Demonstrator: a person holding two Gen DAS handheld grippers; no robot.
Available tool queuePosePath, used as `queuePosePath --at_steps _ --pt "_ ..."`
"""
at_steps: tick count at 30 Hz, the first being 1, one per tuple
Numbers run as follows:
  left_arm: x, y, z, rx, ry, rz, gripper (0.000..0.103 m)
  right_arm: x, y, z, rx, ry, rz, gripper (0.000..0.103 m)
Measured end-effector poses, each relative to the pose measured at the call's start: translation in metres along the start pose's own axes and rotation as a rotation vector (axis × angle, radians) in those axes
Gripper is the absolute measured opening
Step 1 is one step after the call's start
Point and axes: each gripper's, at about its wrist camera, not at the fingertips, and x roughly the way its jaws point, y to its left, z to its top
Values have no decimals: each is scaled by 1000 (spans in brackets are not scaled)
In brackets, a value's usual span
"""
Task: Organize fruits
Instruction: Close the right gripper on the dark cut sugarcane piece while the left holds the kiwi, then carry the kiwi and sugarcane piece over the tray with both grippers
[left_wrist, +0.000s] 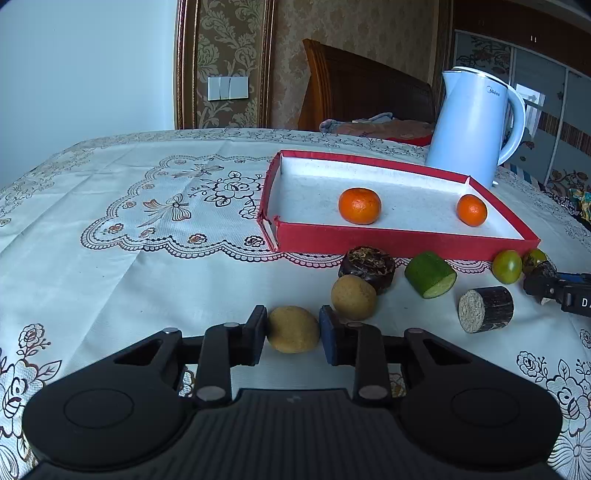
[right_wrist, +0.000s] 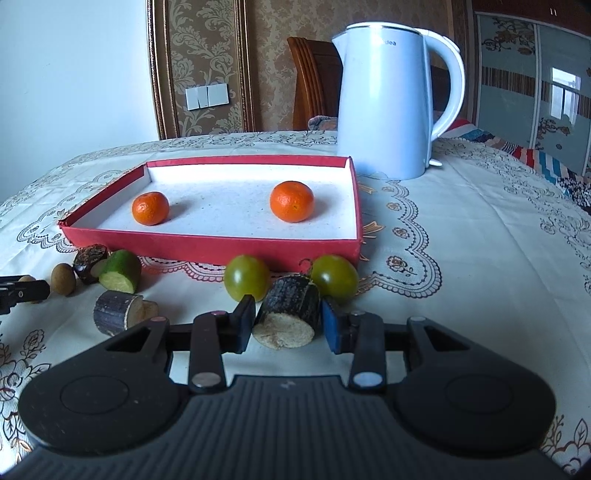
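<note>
A red tray with a white floor holds two oranges. My left gripper has its pads touching both sides of a tan longan on the tablecloth. A second longan lies just beyond. My right gripper stands around a dark sugarcane piece; the left pad touches it, the right pad shows a small gap. Two green tomatoes lie behind it.
A white kettle stands behind the tray. A cucumber chunk, a dark round piece and another sugarcane piece lie in front of the tray. A chair stands beyond the table.
</note>
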Motion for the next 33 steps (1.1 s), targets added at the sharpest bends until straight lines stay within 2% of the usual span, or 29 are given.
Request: queuePosePath --at_steps 10,15,21,25,33 --pt "-14 -15 4 78 -38 41 30 -9 4 -1 -32 -28 3 36" --pt "-13 -29 25 87 -39 14 30 -13 5 10 -44 -67 -6 36" --pt "2 -49 54 107 -88 16 30 -6 7 35 -48 -110 -23 36" --pt "25 -59 68 87 -63 6 30 11 8 47 -47 -106 -35 36" --pt "66 -65 82 54 10 2 30 57 6 67 -23 -32 -43 36"
